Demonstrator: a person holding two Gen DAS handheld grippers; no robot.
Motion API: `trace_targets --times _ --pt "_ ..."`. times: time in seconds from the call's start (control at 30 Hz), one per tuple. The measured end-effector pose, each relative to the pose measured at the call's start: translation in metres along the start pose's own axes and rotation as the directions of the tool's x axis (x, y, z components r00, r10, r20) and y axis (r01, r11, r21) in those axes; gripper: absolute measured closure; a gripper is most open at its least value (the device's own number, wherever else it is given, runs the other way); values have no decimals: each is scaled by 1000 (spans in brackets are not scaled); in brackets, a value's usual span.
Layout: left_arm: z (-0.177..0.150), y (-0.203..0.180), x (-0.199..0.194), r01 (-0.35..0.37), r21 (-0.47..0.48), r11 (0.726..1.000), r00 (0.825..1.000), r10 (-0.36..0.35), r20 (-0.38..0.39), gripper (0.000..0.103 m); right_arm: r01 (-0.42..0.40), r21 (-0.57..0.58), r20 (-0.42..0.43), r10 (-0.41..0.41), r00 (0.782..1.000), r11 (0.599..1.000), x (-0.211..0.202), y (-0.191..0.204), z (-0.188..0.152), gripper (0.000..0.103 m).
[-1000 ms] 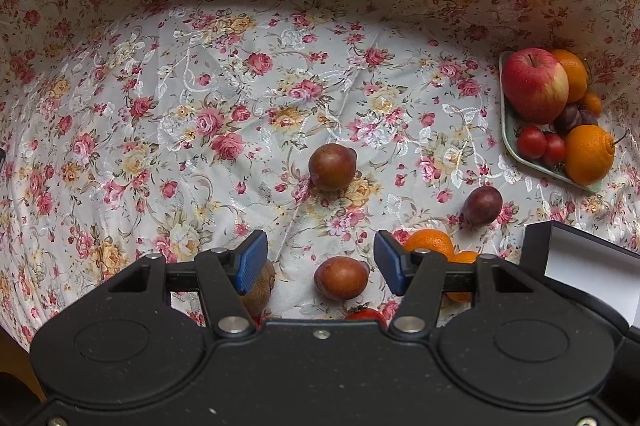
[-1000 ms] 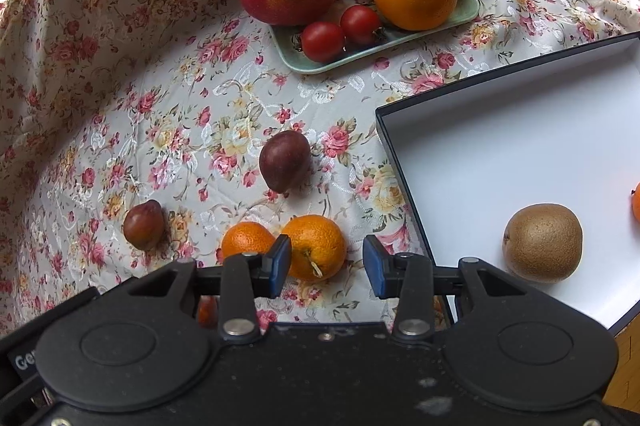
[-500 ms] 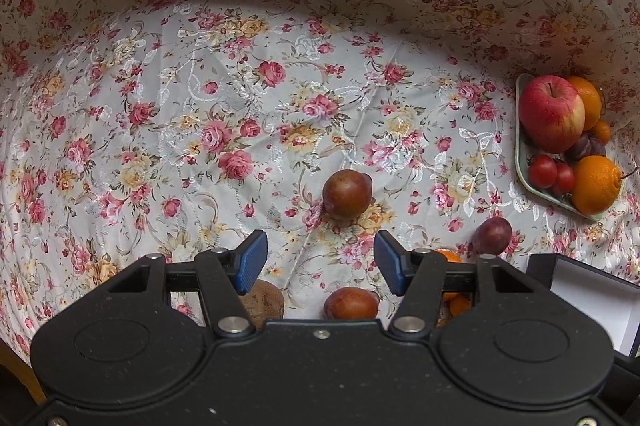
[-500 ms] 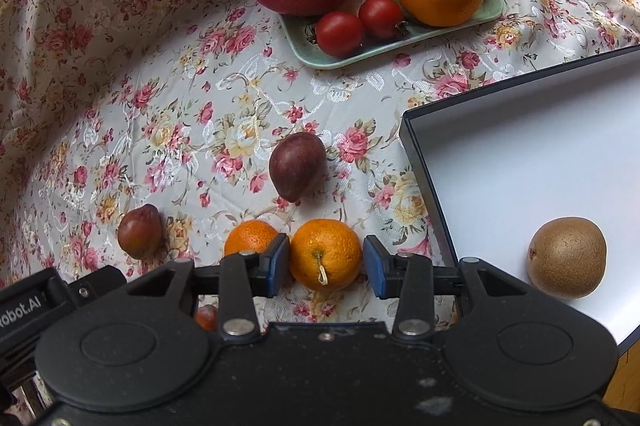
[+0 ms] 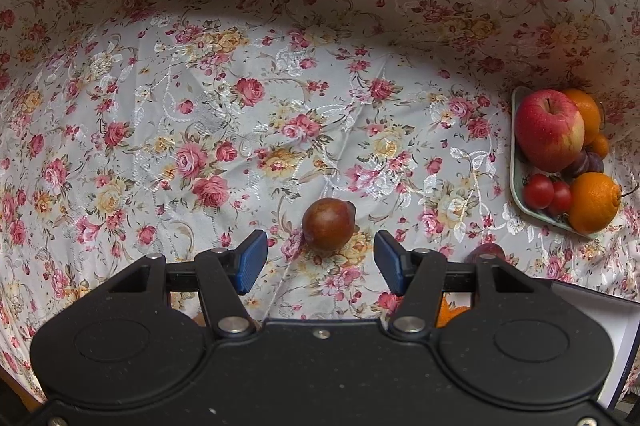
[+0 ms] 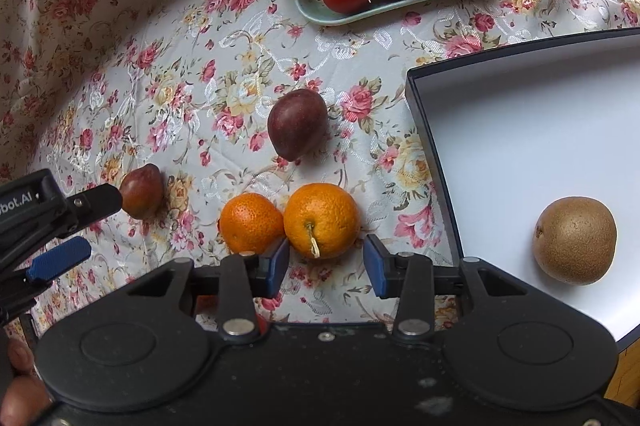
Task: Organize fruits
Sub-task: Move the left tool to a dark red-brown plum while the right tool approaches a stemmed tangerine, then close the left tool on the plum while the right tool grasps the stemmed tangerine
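The left tongs (image 6: 60, 226) read "bot.AI" and are apart. A kiwi (image 6: 574, 240) sits in the white box (image 6: 500, 146). Beside that box, the right tongs (image 6: 326, 260) are apart around a tangerine (image 6: 322, 220).

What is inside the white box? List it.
One brown kiwi lies on the floor of the white box. The right tongs cover the box's near edge, and its far right runs out of frame, so anything there is unseen.

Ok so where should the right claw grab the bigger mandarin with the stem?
Pinch the bigger mandarin across its widest middle, coming straight on from the near side where the right claw is. The left pad must slip between it and the touching smaller mandarin.
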State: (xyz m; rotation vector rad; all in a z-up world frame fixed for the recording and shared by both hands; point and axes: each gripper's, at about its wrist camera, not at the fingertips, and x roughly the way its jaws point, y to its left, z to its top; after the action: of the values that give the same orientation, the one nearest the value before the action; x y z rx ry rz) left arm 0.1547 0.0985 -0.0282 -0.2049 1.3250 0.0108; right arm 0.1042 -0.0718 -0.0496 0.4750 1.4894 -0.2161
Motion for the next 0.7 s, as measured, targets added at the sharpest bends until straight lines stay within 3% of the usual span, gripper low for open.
trace_targets --times 0.37,0.7 --pt "1 -18 25 -36 45 998 999 36 -11 40 56 -71 14 -55 998 996 12 10 5 58" --pt "5 -16 41 -45 33 998 998 47 -44 40 55 -99 48 -50 998 994 13 13 6 60"
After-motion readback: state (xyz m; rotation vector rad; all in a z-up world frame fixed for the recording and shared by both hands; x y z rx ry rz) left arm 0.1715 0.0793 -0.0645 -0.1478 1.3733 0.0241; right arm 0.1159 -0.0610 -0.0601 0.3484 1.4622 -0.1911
